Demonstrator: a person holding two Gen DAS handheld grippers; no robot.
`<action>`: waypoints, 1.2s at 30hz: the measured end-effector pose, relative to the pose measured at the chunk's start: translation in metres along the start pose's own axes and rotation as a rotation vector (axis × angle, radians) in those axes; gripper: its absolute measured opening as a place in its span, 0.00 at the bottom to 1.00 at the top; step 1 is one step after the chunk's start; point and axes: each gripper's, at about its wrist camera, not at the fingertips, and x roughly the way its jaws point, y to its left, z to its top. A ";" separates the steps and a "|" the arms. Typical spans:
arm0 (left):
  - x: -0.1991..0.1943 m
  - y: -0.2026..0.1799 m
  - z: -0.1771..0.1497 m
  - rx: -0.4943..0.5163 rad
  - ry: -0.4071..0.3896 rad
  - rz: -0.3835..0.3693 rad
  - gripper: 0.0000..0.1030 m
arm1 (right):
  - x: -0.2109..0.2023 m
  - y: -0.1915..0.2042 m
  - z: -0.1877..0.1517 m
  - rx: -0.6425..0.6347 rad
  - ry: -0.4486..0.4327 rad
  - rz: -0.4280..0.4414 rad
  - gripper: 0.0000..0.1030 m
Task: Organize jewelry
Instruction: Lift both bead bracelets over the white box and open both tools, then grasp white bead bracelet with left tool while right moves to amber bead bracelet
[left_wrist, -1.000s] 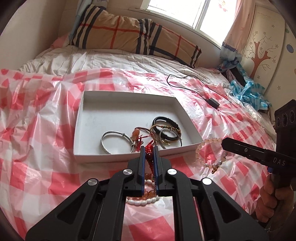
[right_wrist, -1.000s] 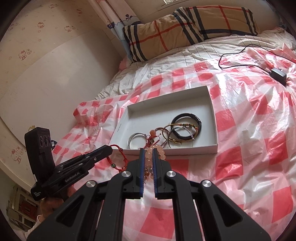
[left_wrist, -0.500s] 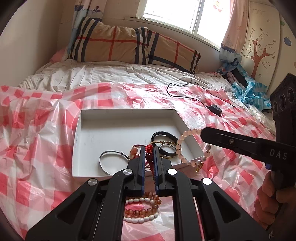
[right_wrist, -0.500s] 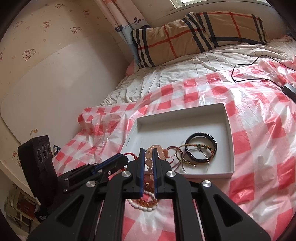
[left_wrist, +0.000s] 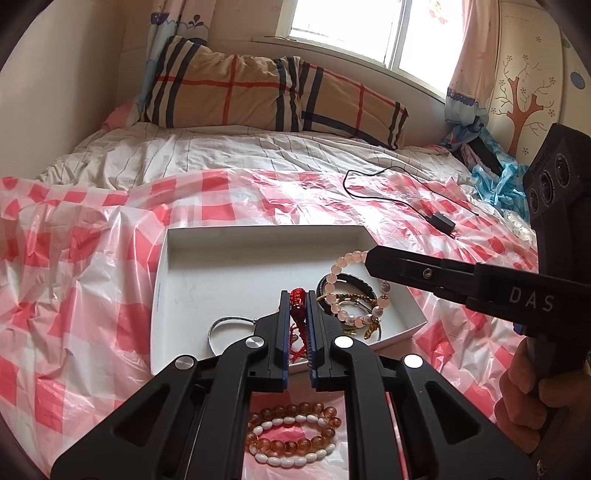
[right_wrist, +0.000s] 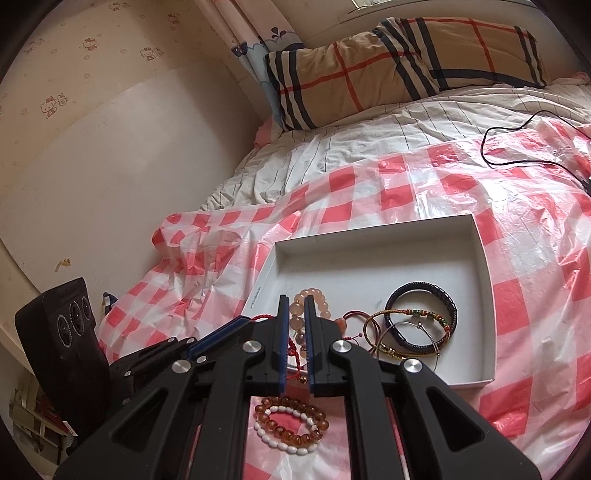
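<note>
A white shallow box lies on the red-checked plastic sheet. My left gripper is shut on a red cord bracelet and holds it over the box's near part. My right gripper is shut on a pink bead bracelet that hangs over the box. In the box lie a black bracelet, a woven gold bracelet and a silver bangle. An amber bead bracelet and a white bead bracelet lie on the sheet before the box.
A black cable with an adapter lies on the sheet behind the box. A plaid pillow is at the bed's head. Blue plastic is heaped at the right. The wall is close on the left.
Both grippers have risen and moved forward over the box. The pink bead bracelet was lifted off the sheet at the right and now hangs over the box.
</note>
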 end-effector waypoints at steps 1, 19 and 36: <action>0.002 0.001 0.001 -0.001 0.000 0.001 0.07 | 0.003 -0.002 0.001 0.000 0.002 -0.001 0.08; 0.007 0.060 -0.017 -0.164 0.133 0.103 0.14 | 0.039 -0.019 -0.073 -0.032 0.276 -0.092 0.22; -0.002 0.055 -0.061 -0.111 0.228 0.104 0.31 | 0.001 -0.022 -0.085 -0.011 0.215 -0.144 0.12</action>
